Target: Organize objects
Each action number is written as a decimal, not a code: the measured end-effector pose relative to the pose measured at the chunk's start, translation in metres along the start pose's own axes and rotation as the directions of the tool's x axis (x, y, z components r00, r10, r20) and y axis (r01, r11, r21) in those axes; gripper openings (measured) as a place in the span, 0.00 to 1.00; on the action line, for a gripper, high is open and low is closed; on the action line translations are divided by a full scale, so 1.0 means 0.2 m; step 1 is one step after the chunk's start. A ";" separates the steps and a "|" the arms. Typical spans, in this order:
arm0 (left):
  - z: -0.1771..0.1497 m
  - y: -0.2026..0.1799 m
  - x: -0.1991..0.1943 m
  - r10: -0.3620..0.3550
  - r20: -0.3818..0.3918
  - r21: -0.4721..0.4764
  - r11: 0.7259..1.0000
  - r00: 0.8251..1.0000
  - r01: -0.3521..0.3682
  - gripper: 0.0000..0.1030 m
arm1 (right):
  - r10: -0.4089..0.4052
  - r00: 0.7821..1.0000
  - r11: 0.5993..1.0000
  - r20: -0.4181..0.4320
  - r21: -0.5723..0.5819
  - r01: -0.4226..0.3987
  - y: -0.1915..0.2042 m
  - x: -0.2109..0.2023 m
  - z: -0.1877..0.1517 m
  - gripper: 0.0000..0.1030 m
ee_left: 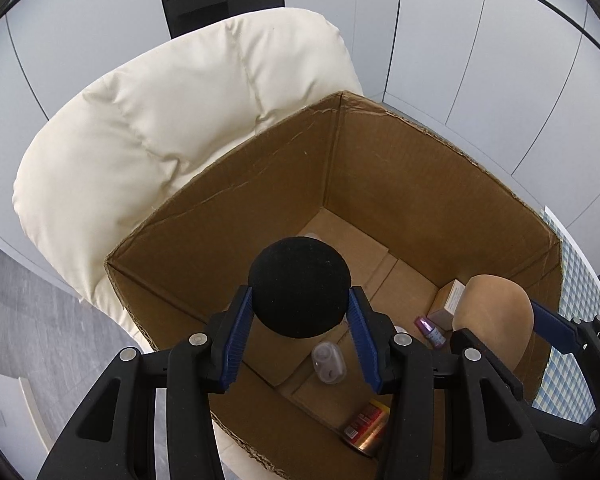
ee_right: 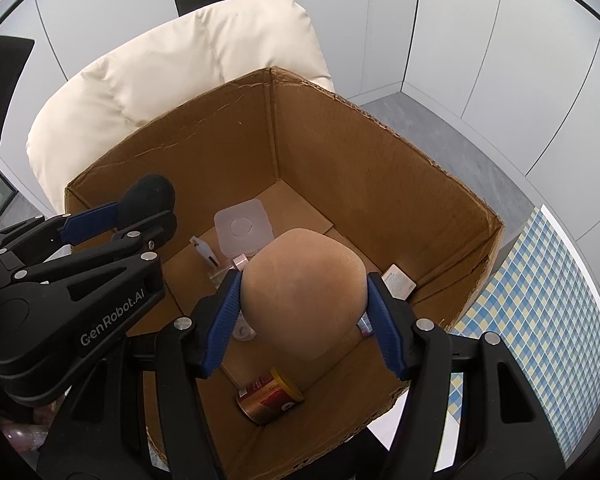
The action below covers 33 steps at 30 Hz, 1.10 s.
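Observation:
My left gripper [ee_left: 300, 300] is shut on a black foam ball [ee_left: 299, 286], held above the open cardboard box [ee_left: 228, 216]. To its right, my right gripper [ee_right: 303, 288] is shut on a tan egg-shaped sponge [ee_right: 304, 292], also over the box [ee_right: 380, 168]. The sponge [ee_left: 494, 312] and the right gripper's blue finger show at the right edge of the left wrist view. The black ball [ee_right: 148, 200] and the left gripper appear at the left of the right wrist view. Both items hang over the box's inside, clear of its floor.
On the box floor lie a gold and red can [ee_right: 270, 398], a clear plastic container [ee_right: 242, 228], a small clear case [ee_left: 329, 362], a purple-capped bottle [ee_left: 430, 330] and a small white carton [ee_left: 448, 302]. A cream cushioned chair [ee_left: 160, 120] stands behind the box. A checked cloth [ee_right: 540, 288] lies at right.

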<state>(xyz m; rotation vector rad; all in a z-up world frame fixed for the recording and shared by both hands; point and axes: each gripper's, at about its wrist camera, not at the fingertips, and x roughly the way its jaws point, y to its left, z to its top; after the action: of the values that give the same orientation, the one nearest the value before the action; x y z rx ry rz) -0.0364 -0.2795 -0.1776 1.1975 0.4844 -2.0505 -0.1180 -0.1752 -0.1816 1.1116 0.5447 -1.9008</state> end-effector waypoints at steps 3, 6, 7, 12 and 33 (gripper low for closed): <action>0.00 0.00 -0.01 -0.010 -0.003 -0.005 1.000 1.000 0.010 0.53 | -0.001 1.000 1.000 0.000 0.000 0.001 0.00 0.00 0.00 0.62; 0.00 0.01 -0.02 -0.016 -0.008 -0.028 0.999 1.000 0.015 0.80 | 0.011 1.000 1.000 0.003 -0.005 -0.011 0.00 0.00 0.00 0.72; 0.01 0.01 -0.02 -0.018 -0.007 -0.032 0.999 1.000 0.017 0.90 | 0.015 1.000 1.000 0.004 -0.005 -0.015 0.00 0.00 0.00 0.81; 0.01 0.00 -0.07 -0.006 0.022 -0.031 1.000 1.000 0.006 0.93 | 0.008 1.000 0.999 0.020 0.033 -0.009 -0.01 -0.02 0.00 0.97; 0.09 -0.16 -0.49 -0.139 0.036 0.092 0.987 0.990 0.135 0.93 | -0.137 0.990 0.963 0.036 0.239 0.125 -0.20 -0.46 -0.16 0.97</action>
<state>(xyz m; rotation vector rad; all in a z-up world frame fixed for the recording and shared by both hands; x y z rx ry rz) -0.0387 -0.2326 -0.0846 1.1991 0.4710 -2.2305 -0.1126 -0.0901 -0.1195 1.1970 0.3769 -2.1470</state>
